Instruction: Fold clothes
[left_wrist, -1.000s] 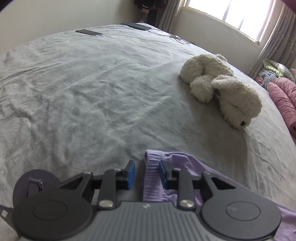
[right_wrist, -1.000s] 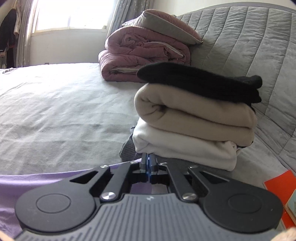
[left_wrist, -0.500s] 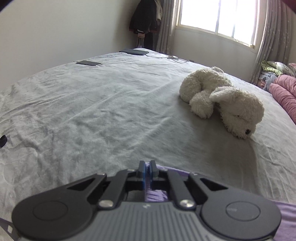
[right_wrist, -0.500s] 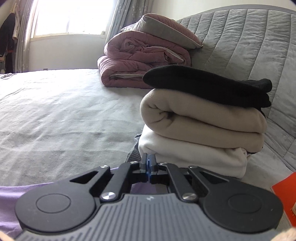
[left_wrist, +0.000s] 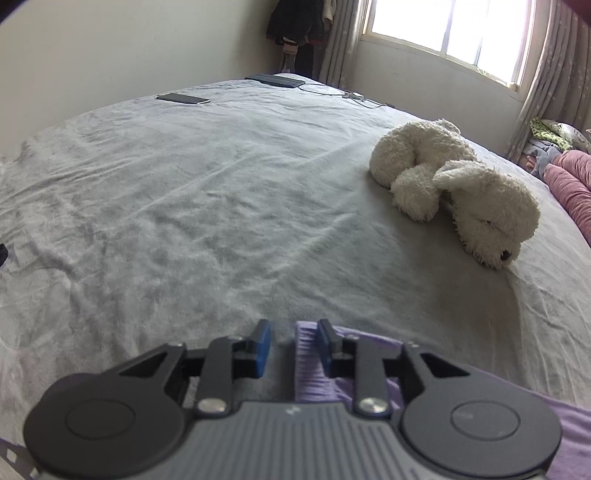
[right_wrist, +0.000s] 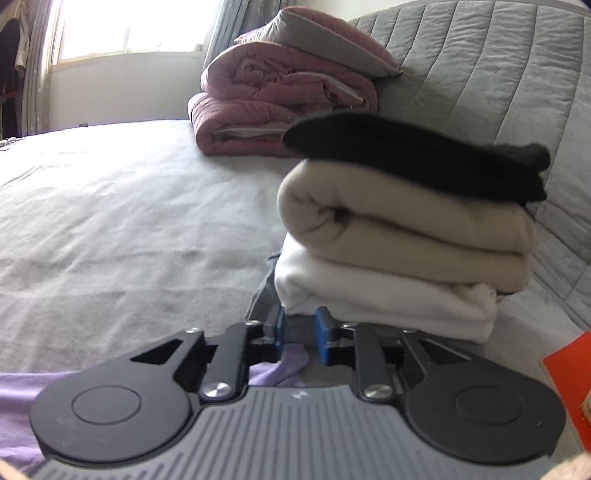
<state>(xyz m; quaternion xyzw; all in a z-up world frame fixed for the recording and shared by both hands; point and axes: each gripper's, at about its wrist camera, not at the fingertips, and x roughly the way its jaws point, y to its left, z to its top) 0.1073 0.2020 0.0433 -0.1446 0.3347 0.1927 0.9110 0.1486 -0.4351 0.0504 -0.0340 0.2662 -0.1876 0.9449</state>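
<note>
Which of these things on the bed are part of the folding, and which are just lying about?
Part of the folding:
purple garment
stack of folded clothes
left gripper
right gripper

Just lying about:
plush dog
pink quilt
phone
red book

Free: wide bare stretch of grey bed (left_wrist: 192, 206) ahead of left gripper (left_wrist: 291, 347), open toward the far edge. Obstacles: plush dog (left_wrist: 454, 188) toward the window-side edge; phone (left_wrist: 183, 99) and dark tablet (left_wrist: 275, 80) with cable near the far edge. Ahead of right gripper (right_wrist: 299, 332): stack of folded clothes (right_wrist: 406, 236) close in front, rolled pink duvet (right_wrist: 280, 110) against the headboard (right_wrist: 498, 74); open bed to their left
</note>
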